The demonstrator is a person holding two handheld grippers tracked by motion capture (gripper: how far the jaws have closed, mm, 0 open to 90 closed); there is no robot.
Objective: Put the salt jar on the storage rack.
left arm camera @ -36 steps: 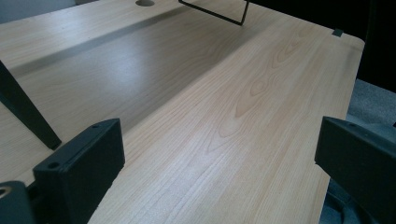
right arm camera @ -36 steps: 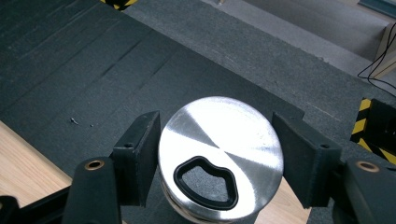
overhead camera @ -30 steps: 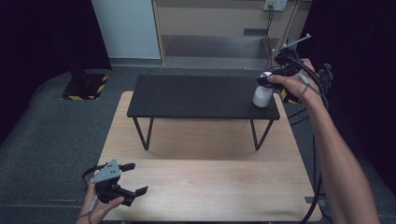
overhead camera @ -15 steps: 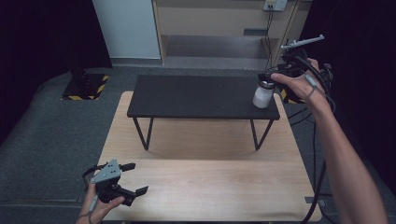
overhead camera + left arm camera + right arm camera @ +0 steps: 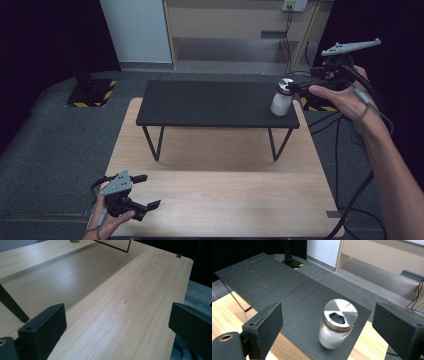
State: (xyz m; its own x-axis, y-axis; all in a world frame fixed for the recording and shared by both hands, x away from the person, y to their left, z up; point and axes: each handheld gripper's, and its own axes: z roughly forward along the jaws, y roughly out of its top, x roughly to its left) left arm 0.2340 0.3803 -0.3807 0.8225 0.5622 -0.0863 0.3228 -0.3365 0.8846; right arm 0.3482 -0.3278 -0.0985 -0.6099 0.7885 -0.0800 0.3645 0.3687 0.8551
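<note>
High view: a shaker (image 5: 281, 97) with a metal cap and white contents stands upright at the right end of a low black bench (image 5: 210, 104), near its front right corner. The bench stands on a wooden table (image 5: 225, 200). The right gripper (image 5: 303, 86) is held in the air just right of the shaker, its jaws pointing left toward the cap — they have just been opening, and nothing is pinched between them. The left gripper (image 5: 145, 192) rests low at the near left corner of the table, jaws spread, holding nothing and well apart from the shaker.

Left gripper view: the two black jaws stand wide apart at the bottom corners, with bare table (image 5: 120, 302) between them. A thin black bench leg (image 5: 11, 306) crosses at the left edge.

Right gripper view: the jaws stand wide at either side, and the shaker (image 5: 337, 323) lies between them but farther off, clear of both pads. Its silver cap has a dark opening in the top. It sits upright on the bench (image 5: 274, 282) close to the corner — the table (image 5: 227, 307) shows beyond the bench edges.
</note>
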